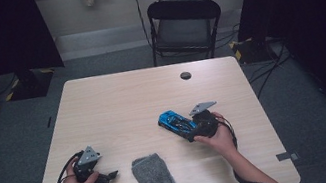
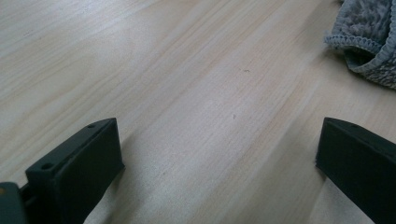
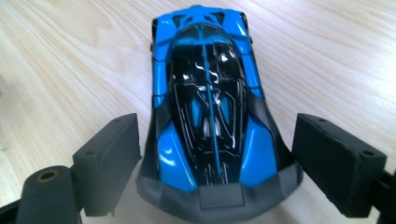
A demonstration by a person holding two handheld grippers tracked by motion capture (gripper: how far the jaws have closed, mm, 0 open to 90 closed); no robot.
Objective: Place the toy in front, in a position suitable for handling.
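A blue and black toy car (image 1: 175, 121) lies on the wooden table (image 1: 117, 104), right of centre. My right gripper (image 1: 194, 130) is at the car's near end. In the right gripper view the car (image 3: 208, 93) sits between the two jaws, and its grey rear fills the gap from jaw to jaw, so the right gripper (image 3: 217, 125) is shut on it. A folded grey cloth (image 1: 155, 179) lies near the front edge. My left gripper (image 1: 110, 176) rests low on the table to the cloth's left. The left gripper (image 2: 219, 140) is wide open with bare wood between its jaws, and a corner of the cloth (image 2: 369, 32) lies ahead of it.
A black folding chair (image 1: 184, 26) stands beyond the table's far edge. A dark round cable hole (image 1: 185, 75) sits near the far edge. Cables trail on the floor at the right (image 1: 268, 68).
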